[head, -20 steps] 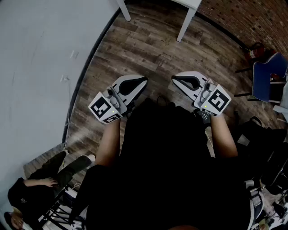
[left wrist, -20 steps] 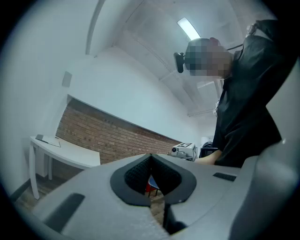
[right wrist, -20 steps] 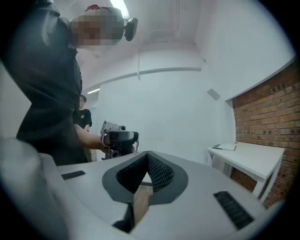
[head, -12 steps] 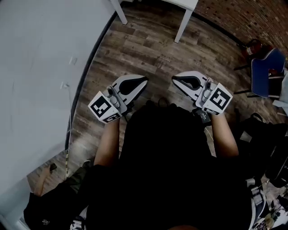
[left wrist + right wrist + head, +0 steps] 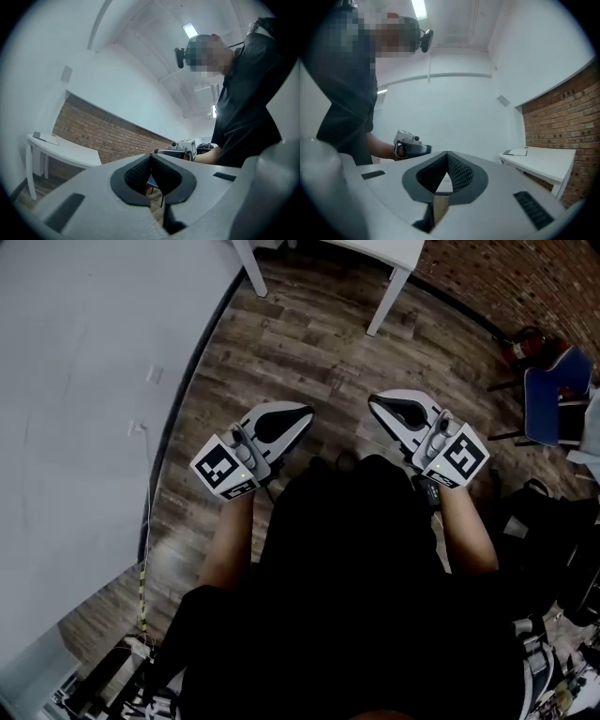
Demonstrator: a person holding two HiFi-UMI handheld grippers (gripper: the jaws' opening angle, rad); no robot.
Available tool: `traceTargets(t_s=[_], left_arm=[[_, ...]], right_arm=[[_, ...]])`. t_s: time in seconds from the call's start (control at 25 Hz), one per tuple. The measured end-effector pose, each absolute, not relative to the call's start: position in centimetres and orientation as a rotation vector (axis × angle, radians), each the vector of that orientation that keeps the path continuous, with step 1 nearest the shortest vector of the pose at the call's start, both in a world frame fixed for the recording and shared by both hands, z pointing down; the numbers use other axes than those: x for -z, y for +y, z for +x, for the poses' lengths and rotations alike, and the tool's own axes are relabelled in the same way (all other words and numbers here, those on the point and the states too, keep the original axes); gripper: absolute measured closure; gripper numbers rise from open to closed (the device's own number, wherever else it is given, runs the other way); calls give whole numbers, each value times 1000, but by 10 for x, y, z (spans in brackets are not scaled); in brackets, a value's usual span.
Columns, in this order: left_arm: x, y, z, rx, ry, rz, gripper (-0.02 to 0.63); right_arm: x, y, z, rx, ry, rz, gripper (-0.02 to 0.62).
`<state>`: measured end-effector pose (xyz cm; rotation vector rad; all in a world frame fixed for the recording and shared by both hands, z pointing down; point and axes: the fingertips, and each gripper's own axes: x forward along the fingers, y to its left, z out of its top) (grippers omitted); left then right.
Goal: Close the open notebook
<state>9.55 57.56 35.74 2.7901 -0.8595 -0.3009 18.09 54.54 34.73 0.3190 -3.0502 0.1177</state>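
A flat open notebook (image 5: 519,152) with a dark edge lies on the white table (image 5: 546,165) by the brick wall; the left gripper view shows it as pale sheets (image 5: 47,138) on the table's far end. It is not visible in the head view. My left gripper (image 5: 302,413) (image 5: 151,157) is held in front of the person's body, level, with its jaws shut and nothing between them. My right gripper (image 5: 377,401) (image 5: 447,155) is held alongside, its tips meeting, also holding nothing. Each gripper points across at the other, well away from the table.
The white table (image 5: 398,251) stands at the top of the head view on thin legs (image 5: 386,298). There is wooden floor (image 5: 309,343) between it and me. A white wall (image 5: 75,381) runs along the left. A blue chair (image 5: 555,401) and dark bags (image 5: 539,521) are at the right.
Both grippers have shifted slightly right and down in the head view. The seated person at the lower left has passed out of view. Both pairs of jaws are unchanged.
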Motion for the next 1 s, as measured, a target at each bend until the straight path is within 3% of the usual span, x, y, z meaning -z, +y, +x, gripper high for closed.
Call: traceTargets(t_s=[0.56,1.0], left_arm=[[-389,525,63,307,-904,2700,589],[-379,397,43,273,-989,2638,589]], right_arm=[[-374,500,160,-65,-2954,417,592],[-374,359,156,-13,-2983,432,592]])
